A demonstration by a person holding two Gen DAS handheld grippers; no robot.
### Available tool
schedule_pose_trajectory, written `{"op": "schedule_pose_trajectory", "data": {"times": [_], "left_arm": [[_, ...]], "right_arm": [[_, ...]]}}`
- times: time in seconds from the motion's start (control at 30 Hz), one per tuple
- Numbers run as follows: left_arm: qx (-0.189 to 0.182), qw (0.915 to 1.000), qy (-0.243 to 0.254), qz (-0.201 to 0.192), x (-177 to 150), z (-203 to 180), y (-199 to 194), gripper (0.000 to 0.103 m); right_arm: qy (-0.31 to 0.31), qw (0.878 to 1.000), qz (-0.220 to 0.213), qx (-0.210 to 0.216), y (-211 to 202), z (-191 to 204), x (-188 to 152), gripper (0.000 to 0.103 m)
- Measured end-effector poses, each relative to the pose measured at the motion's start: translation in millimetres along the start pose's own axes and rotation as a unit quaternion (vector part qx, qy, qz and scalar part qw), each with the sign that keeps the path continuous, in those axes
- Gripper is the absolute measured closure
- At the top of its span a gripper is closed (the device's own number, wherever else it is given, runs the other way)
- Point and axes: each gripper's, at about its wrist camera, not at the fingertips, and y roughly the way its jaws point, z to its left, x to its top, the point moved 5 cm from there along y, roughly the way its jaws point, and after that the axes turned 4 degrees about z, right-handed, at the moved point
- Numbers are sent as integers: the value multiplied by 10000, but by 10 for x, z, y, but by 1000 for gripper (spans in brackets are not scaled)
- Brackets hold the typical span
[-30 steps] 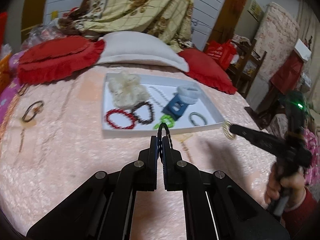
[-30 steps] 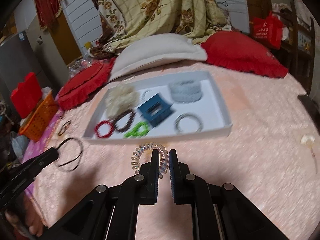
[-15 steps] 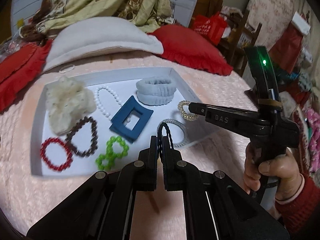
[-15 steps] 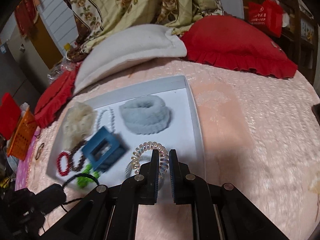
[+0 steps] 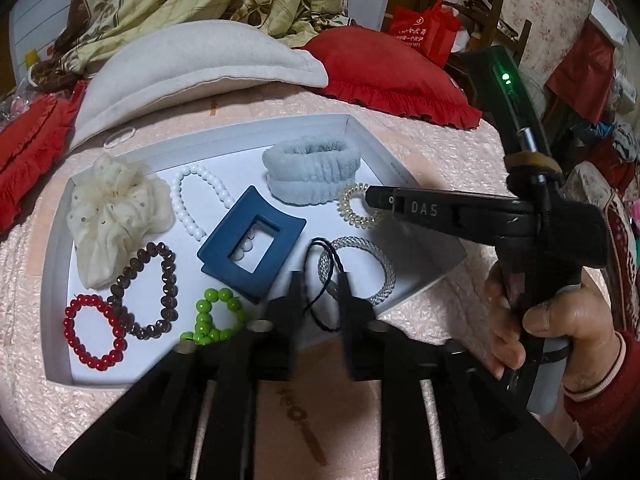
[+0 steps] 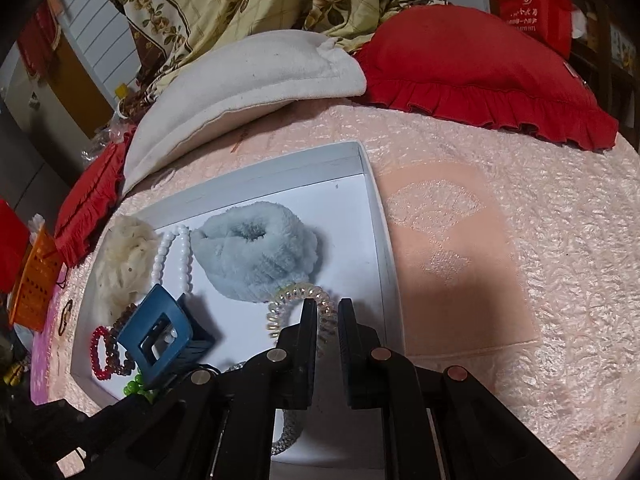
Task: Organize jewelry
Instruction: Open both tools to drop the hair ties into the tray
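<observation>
A white tray (image 5: 56,264) on the pink bedspread holds a cream scrunchie (image 5: 112,208), white bead bracelet (image 5: 200,200), light blue scrunchie (image 5: 312,168), blue claw clip (image 5: 252,248), silver bracelet (image 5: 360,268), and brown, red and green bead bracelets. My left gripper (image 5: 318,280) is open over the tray's front edge; the black cord hair tie (image 5: 320,276) hangs loose between its fingers. My right gripper (image 6: 323,312) is slightly parted with the clear spiral hair tie (image 6: 298,300) between its tips, over the tray (image 6: 380,240) beside the blue scrunchie (image 6: 256,248). The right gripper also shows in the left wrist view (image 5: 370,198).
A white pillow (image 5: 200,64) and red cushions (image 5: 384,68) lie behind the tray. An orange basket (image 6: 32,280) stands at the bed's left edge. A clear ring (image 5: 120,136) lies on the bedspread behind the tray. Furniture and bags stand at the right.
Both grippers moved forward over the tray. My left gripper opened, and the black hair tie now hangs loose. My right gripper brought the spiral tie down beside the blue scrunchie and parted slightly.
</observation>
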Motion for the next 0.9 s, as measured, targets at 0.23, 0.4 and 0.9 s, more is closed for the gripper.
{"op": "schedule_pose_trajectory", "data": {"times": [0.23, 0.4, 0.9], "left_arm": [[-46, 9994, -125, -328, -45, -23, -374, 58], [524, 9961, 103, -702, -282, -56, -818, 58], [1432, 9835, -732, -833, -1336, 264, -1700, 57]], "right_arm": [[34, 9999, -136, -48, -148, 19, -36, 78], [-93, 9989, -439, -109, -524, 99, -216, 77], [221, 9984, -496, 124, -1228, 358, -1783, 69]]}}
